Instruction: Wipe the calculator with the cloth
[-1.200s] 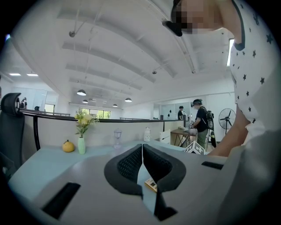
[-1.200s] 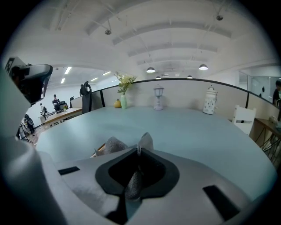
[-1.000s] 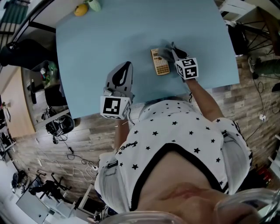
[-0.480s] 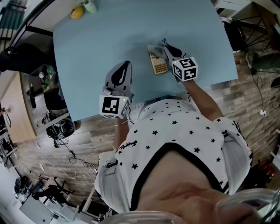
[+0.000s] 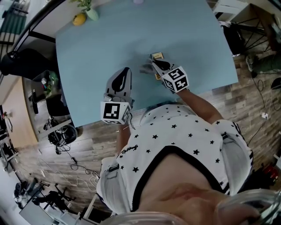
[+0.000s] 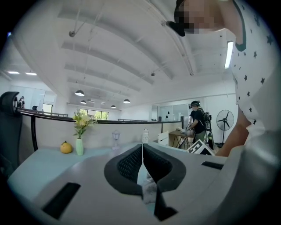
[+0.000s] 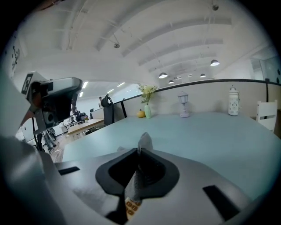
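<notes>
Overhead first: the calculator was seen on the blue table, toward the person's right, with its long axis running roughly away from the person. Most of it was covered by the right gripper, which was laid over it from the near-right side. A grey cloth was seen at that gripper's tips, spilling out to the left of the calculator. The left gripper was held over the near part of the table, well to the left, touching neither the calculator nor the cloth. So the right one was judged far nearer. A wipe stroke would likely be run along the long axis, toward or away from the person. A yellow fruit and a vase were noted at the far left corner, well apart from the work.

Left gripper view: the jaws were seen closed tip to tip, with nothing clamped at the tips. A pale crumpled patch was seen through the gap lower down; what it was could not be told. Flowers were held in the vase, with the fruit just beside it.

Right gripper view: the jaws were pinched narrow on the cloth, and a fold of it was left sticking out past the tips. The calculator was glimpsed by its keys directly below the jaws, so the cloth was judged to be on or just above it. Actual contact could not be confirmed.
</notes>
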A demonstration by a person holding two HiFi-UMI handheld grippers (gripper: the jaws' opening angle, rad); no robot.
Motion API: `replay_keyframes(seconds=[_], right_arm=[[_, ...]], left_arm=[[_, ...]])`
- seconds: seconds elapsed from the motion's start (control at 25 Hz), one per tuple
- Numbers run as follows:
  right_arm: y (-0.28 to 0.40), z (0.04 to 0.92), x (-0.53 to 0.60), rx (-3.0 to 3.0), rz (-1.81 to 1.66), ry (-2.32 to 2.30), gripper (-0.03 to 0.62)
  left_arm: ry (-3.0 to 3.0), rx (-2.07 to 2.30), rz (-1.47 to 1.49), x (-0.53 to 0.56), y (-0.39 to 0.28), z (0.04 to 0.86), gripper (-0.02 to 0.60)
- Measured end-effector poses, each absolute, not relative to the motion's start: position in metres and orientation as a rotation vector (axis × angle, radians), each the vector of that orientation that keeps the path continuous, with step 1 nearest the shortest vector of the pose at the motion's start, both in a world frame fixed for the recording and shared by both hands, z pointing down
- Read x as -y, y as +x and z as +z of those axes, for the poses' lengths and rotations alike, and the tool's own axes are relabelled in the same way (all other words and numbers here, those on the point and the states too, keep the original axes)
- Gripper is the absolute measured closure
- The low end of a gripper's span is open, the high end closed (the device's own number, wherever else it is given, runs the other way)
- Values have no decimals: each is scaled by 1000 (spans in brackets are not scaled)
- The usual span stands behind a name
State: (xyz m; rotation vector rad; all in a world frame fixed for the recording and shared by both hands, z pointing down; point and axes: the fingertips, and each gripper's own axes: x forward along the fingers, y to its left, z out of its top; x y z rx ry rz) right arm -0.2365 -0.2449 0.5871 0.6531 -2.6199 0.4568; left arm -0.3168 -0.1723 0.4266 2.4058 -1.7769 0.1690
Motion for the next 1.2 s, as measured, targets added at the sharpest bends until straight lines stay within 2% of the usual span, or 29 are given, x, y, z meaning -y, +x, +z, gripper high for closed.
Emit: replay_keyframes(seconds=[0.24, 1.2], right_arm=[[-243, 617, 227, 2549, 428, 570, 576], [-164, 635, 275, 2424, 435, 842, 576]], left_arm=[[2388, 1794, 184, 169, -322, 428, 551], [2445, 1717, 191, 183, -297, 427, 551]])
